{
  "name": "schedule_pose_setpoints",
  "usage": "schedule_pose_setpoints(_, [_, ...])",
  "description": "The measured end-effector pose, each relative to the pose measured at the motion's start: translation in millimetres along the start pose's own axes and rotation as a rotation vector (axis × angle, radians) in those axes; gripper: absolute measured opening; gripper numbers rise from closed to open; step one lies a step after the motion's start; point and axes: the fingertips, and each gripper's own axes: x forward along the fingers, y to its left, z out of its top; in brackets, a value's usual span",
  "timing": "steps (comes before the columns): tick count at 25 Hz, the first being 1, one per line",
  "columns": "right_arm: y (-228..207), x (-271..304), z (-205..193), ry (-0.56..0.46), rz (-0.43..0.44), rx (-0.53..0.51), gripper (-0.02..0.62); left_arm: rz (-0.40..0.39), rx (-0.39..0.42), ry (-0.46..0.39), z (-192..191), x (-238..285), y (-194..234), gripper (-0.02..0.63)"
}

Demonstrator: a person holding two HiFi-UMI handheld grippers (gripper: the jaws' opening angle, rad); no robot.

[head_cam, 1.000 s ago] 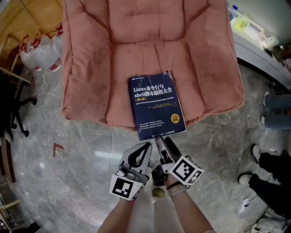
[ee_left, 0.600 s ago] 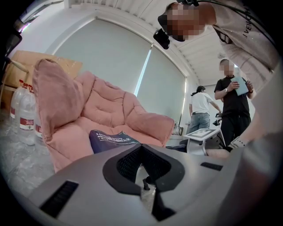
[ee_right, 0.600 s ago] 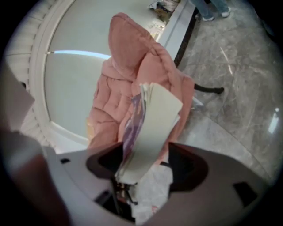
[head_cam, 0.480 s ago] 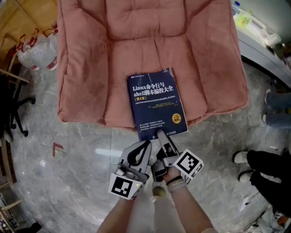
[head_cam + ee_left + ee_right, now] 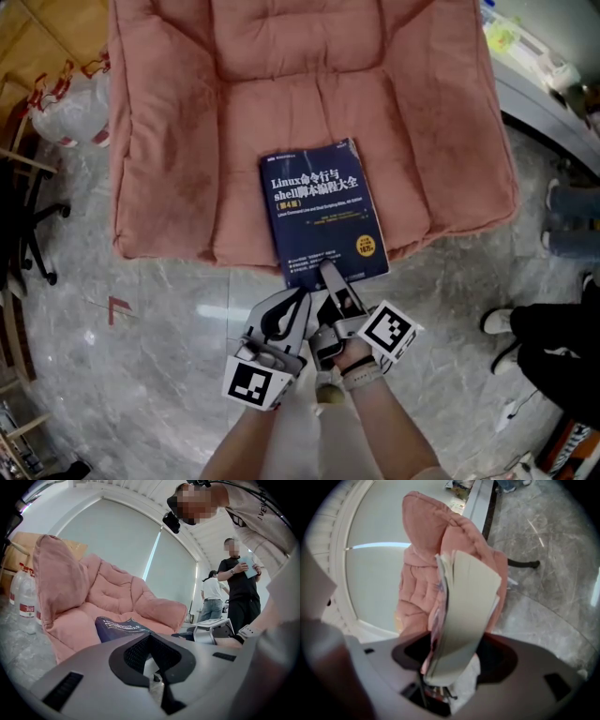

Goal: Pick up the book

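Book (image 5: 323, 211) flat on pink cushion (image 5: 178, 169), near edge between right gripper (image 5: 337, 287) jaws, just opened wide, not pinching, left gripper (image 5: 294, 307) closed alongside

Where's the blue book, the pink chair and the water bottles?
book (image 5: 323, 211), head view, middle of its blue cover.
pink chair (image 5: 178, 159), head view, left part of the seat cushion.
water bottles (image 5: 26, 597), left gripper view, side of one bottle.

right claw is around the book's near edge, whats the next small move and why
Probably close the right claw on the book: its jaws, just opened wider, straddle the near edge overhanging the pink cushion without pressing it yet.
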Motion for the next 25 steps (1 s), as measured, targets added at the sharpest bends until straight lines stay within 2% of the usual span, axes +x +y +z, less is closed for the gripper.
schedule_pose_setpoints(4, [0,5,2,-0.006,0.015,0.025,0.301,-0.006,0.003,-0.002,1,0,1,0.015])
schedule_pose_setpoints(13, [5,14,11,-0.050,0.110,0.089,0.295,-0.004,0.000,-0.008,6,0,6,0.015])
schedule_pose_setpoints(18, [8,17,15,-0.049,0.128,0.099,0.219,-0.005,0.001,-0.010,7,1,6,0.015])
schedule_pose_setpoints(25, [10,16,14,-0.056,0.169,0.104,0.181,-0.001,0.004,-0.010,9,2,8,0.015])
